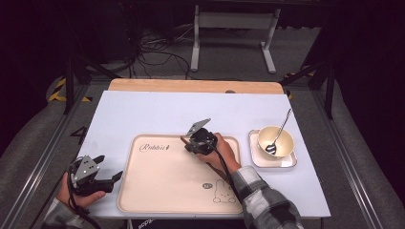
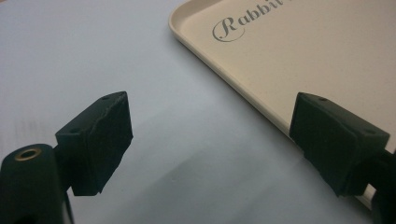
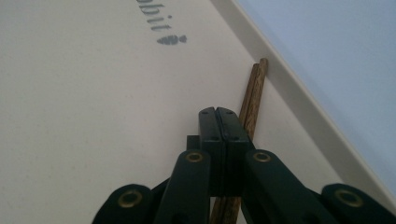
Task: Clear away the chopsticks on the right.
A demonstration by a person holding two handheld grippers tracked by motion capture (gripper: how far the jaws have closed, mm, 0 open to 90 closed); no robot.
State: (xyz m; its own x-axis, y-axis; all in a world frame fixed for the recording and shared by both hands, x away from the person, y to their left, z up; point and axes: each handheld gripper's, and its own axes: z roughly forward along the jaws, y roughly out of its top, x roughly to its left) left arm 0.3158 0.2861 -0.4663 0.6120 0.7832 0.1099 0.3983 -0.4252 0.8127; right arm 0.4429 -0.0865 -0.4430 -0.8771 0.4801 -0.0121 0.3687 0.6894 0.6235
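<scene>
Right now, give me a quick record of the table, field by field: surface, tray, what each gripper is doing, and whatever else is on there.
surface: pale blue table
tray: cream tray printed with a rabbit, near the front edge
right gripper: jaws together, over the tray's far rim
chopsticks: brown wooden pair, lying in the tray along its rim, passing under the right gripper; a grip cannot be confirmed
left gripper: jaws wide apart, empty, beside the tray's left edge
bowl: cream, on a small square plate right of the tray
spoon: metal, standing in the bowl

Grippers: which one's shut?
The right gripper, over the tray: its jaws are pressed together beside wooden chopsticks. The left gripper is wide open.
</scene>
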